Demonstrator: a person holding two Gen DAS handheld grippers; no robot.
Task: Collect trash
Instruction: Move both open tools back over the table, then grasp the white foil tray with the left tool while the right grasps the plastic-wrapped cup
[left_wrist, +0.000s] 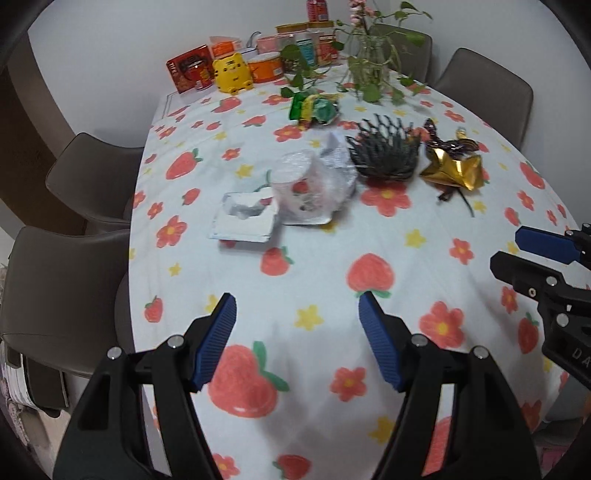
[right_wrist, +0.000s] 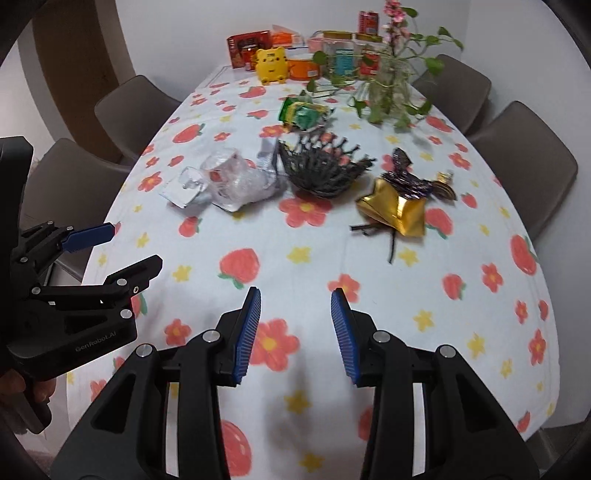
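Trash lies across the middle of a table with a strawberry-print cloth (left_wrist: 314, 266). From left: a crumpled white carton (left_wrist: 245, 219) (right_wrist: 183, 188), a clear plastic cup in wrap (left_wrist: 306, 184) (right_wrist: 232, 177), a black mesh basket (left_wrist: 386, 155) (right_wrist: 321, 168), a gold foil wrapper (left_wrist: 452, 166) (right_wrist: 393, 208), and farther back a green snack bag (left_wrist: 314, 109) (right_wrist: 303, 112). My left gripper (left_wrist: 297, 306) (right_wrist: 127, 245) hovers open over the near cloth, nothing between its fingers. My right gripper (right_wrist: 295, 301) (left_wrist: 517, 247) is open beside it, also holding nothing.
At the far end stand a yellow tiger figure (left_wrist: 232, 72), red and orange boxes and tins (left_wrist: 264, 66), and a vase with trailing green plant (left_wrist: 369, 62). Grey chairs (left_wrist: 96, 177) line both long sides of the table (right_wrist: 524, 162).
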